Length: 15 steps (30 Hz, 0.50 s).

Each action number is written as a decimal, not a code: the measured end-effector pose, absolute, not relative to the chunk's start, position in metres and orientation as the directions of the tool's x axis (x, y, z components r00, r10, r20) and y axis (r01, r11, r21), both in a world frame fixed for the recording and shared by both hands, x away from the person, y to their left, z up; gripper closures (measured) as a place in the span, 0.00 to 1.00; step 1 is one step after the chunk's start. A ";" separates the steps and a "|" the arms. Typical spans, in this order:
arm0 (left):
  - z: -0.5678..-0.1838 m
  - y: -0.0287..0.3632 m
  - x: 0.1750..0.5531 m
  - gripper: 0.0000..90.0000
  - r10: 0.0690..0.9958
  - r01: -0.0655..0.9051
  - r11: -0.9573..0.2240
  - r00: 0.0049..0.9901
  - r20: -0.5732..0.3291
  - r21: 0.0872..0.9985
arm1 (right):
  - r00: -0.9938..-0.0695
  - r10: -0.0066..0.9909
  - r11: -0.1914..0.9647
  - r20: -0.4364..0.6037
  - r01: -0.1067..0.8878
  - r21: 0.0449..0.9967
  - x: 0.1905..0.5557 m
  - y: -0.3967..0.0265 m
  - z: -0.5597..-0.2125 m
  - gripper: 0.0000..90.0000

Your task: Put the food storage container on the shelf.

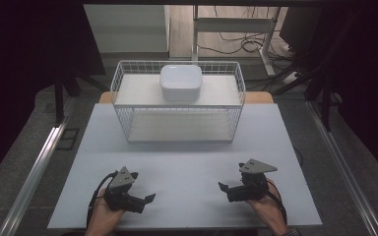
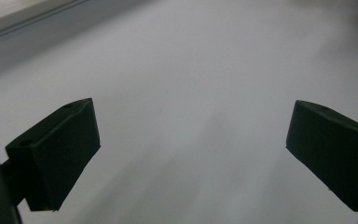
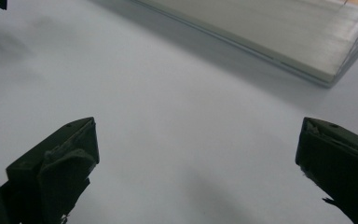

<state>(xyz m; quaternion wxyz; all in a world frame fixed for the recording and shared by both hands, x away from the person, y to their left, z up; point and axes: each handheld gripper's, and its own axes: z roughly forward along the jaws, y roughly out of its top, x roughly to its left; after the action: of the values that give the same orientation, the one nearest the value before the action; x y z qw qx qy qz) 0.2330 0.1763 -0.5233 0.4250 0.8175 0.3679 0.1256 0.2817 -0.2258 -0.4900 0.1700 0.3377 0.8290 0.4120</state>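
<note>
From my remote seat I see a pale grey table point(image 1: 187, 164), its top bare across the near half. A wooden edge point(image 1: 259, 97) peeks out at its far right corner. 2 metal rails run along the grey carpet point(image 1: 15, 162), 1 on the left point(image 1: 34, 169) and 1 on the right point(image 1: 347, 172). A small dark floor plate point(image 1: 69, 138) lies just beside the left rail. Far back, a white desk frame point(image 1: 231, 24) stands over loose black cables point(image 1: 243, 45). Dark drapes point(image 1: 19, 49) hang far left.
</note>
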 end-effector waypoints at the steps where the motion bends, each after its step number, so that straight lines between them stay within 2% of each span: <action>1: -0.526 0.176 0.233 0.03 0.711 0.506 -0.375 0.695 -0.109 0.777 | -0.713 0.701 0.436 -0.002 0.425 0.793 0.281 -0.227 -0.492 0.00; 15: -0.542 0.175 0.239 0.02 0.718 0.587 -0.406 0.679 -0.153 0.700 | -0.713 0.701 0.505 -0.011 0.485 0.714 0.274 -0.234 -0.510 0.00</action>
<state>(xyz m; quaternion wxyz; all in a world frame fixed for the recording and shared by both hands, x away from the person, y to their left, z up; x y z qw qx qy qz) 0.2387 0.1755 -0.5422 0.3795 0.8339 0.3914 0.0861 0.2742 -0.2335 -0.5097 0.1515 0.3473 0.8540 0.3565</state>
